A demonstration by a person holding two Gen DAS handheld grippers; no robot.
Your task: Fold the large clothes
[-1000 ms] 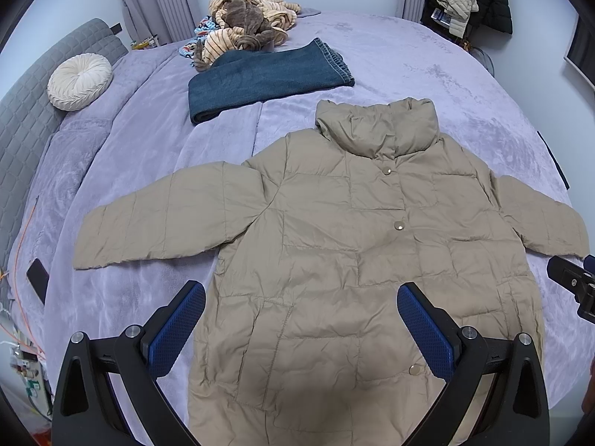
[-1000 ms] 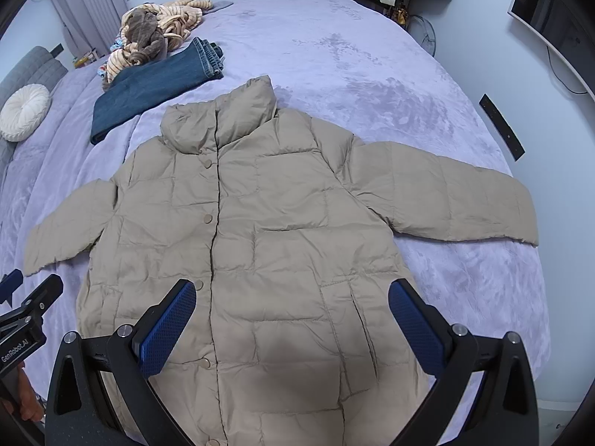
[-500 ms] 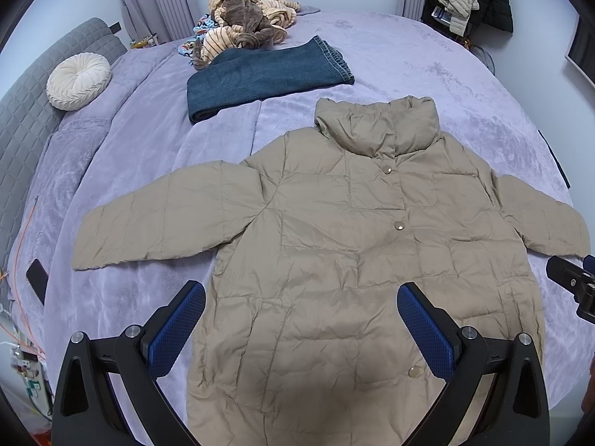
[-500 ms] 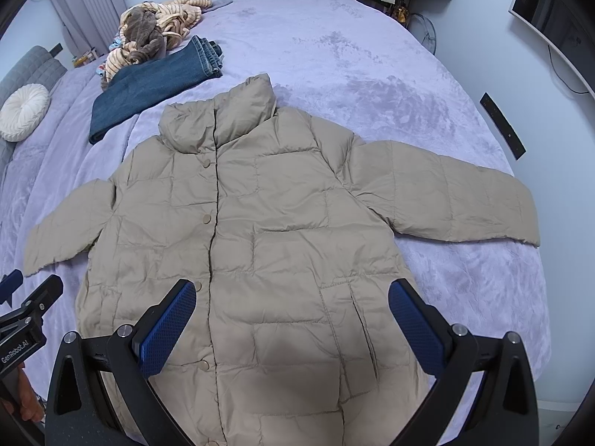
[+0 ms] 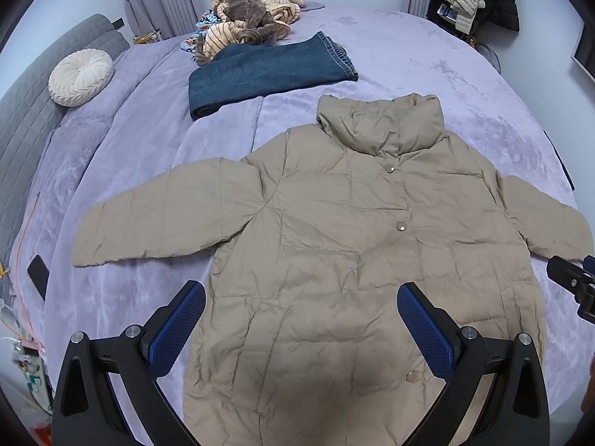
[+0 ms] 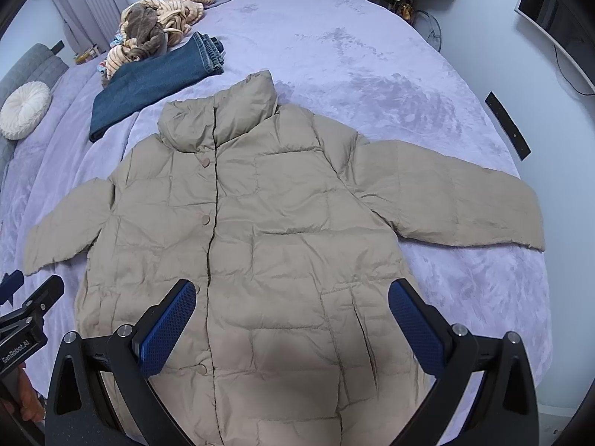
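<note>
Beige puffer jacket (image 5: 334,245) spread front-up on the lavender bed (image 5: 427,59), buttoned, collar far from the fingers, hem nearest, both sleeves out sideways. Nothing folded yet by the look of it: the opening step of the fold, both tools poised above the hem. Left gripper (image 5: 301,323) hovering over the lower left part of the body, fingers (image 5: 178,325) spread wide and holding nothing; left sleeve (image 5: 163,215) lying out beyond the left finger, cuff well to that side, a dark flat object (image 5: 37,273) further left on the bed, too small to identify. Beyond the collar, past the fingertips, folded blue jeans (image 5: 267,74) and a heap of striped and brown clothes (image 5: 245,15), well apart from the jacket; a round cream cushion (image 5: 80,76) off to the far left. Right gripper (image 6: 292,319) over the lower right part, fingers likewise wide apart and empty, the button line just by the left finger, right sleeve (image 6: 457,204) stretched out beyond the right finger toward the bed's edge. Next move, probably: bringing a sleeve across the chest. That calls for reaching out sideways to a cuff, closing on the puffy fabric with a firm pinch, lifting just clear of the bed and laying it inward flat. Slippery quilted shell likely to spring back, so pressing down after each fold seems wise.
</note>
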